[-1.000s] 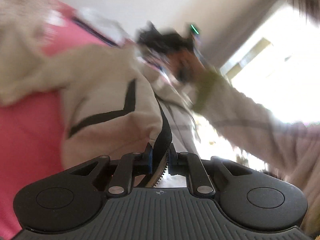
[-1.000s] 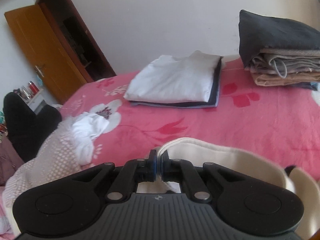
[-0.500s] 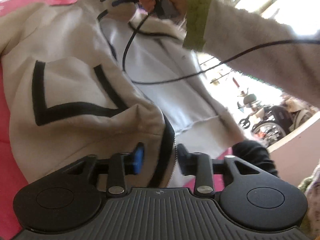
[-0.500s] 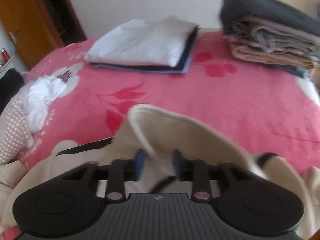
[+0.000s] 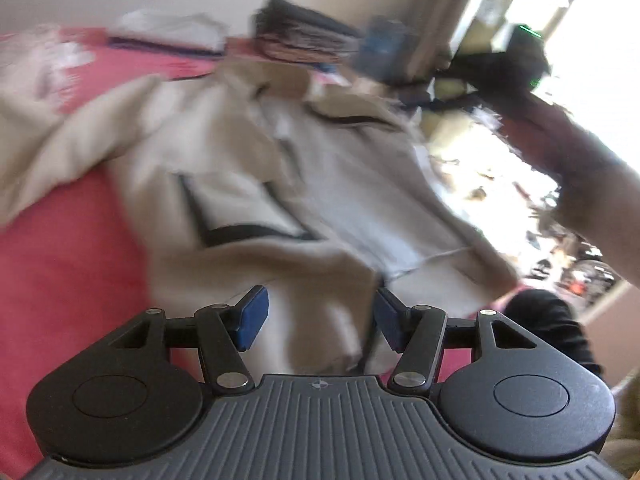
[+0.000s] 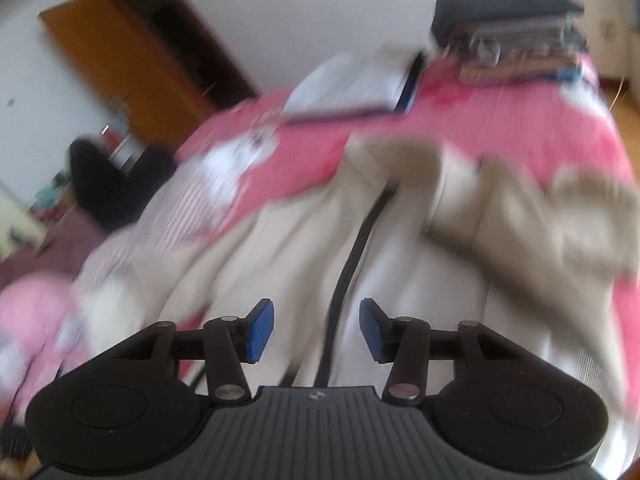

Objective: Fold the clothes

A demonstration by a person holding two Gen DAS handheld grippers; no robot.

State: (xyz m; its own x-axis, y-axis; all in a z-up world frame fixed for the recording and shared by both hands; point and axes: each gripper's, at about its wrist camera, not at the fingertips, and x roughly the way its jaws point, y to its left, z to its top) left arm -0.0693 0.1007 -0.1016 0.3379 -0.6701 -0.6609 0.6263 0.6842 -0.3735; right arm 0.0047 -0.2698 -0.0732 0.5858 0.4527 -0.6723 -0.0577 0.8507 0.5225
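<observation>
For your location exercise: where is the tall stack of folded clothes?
Right wrist view, upper right: the tall stack sits at the pink bed's far edge, right of the white folded pile.

readable text: none; labels: none; brands: none; numbers: none; both views blurred

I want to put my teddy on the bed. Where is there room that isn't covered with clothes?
Bare pink bedspread shows between the cream jacket and the two folded piles, white and dark, at the far edge. Another bare patch lies beside the jacket, seen from the left gripper. The middle is crowded with the jacket.
</observation>
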